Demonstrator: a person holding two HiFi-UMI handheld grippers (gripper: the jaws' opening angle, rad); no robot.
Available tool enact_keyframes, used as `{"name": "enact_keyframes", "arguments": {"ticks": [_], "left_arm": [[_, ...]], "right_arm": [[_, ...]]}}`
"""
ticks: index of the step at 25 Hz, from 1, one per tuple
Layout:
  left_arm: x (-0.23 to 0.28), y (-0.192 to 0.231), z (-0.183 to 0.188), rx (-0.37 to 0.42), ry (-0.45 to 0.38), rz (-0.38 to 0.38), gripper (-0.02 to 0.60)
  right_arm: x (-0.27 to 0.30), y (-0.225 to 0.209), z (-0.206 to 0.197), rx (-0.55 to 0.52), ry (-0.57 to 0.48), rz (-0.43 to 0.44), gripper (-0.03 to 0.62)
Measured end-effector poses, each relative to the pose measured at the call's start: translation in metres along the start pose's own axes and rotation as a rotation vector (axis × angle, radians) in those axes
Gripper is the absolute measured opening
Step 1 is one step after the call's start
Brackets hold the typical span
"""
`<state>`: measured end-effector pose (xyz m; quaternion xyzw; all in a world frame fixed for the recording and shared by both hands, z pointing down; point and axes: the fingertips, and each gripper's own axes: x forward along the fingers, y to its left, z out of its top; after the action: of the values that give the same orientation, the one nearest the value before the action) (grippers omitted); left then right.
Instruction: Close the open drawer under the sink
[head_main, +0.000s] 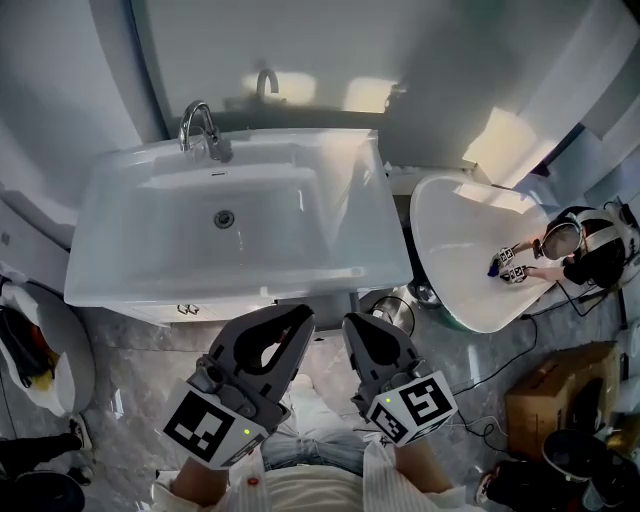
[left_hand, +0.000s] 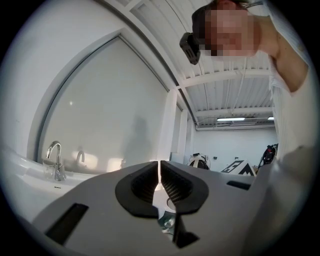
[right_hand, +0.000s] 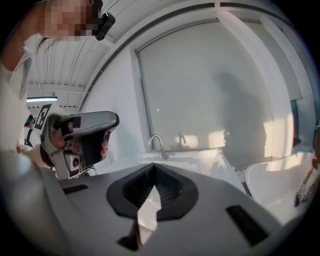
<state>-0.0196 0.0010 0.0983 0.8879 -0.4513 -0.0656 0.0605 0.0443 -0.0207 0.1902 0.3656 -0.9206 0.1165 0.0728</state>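
At the bottom of the head view, the left gripper (head_main: 288, 328) and the right gripper (head_main: 362, 332) were held side by side, each with jaws pressed together on nothing. Just above them, at centre left, the drawer (head_main: 200, 309) was seen as a narrow white strip under the front rim of the sink (head_main: 120, 275). Its length ran left to right, and the left gripper was judged nearer.
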Motion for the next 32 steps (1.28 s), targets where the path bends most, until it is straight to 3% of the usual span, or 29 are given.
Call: {"name": "enact_keyframes", "arguments": {"ticks": [8, 15, 32], "left_arm": [[0.000, 0.005, -0.008, -0.005, 0.039, -0.039, 0.025], [0.005, 0.017, -0.042, -0.038, 0.100, -0.051, 0.025], [0.013, 0.050, -0.171, -0.098, 0.230, -0.003, 0.025]], "right_arm": [[0.002, -0.002, -0.002, 0.026, -0.010, -0.065, 0.009], [0.016, -0.007, -0.020, 0.031, 0.019, -0.093, 0.011], [0.049, -0.037, -0.136, 0.117, 0.147, -0.154, 0.009]]}}
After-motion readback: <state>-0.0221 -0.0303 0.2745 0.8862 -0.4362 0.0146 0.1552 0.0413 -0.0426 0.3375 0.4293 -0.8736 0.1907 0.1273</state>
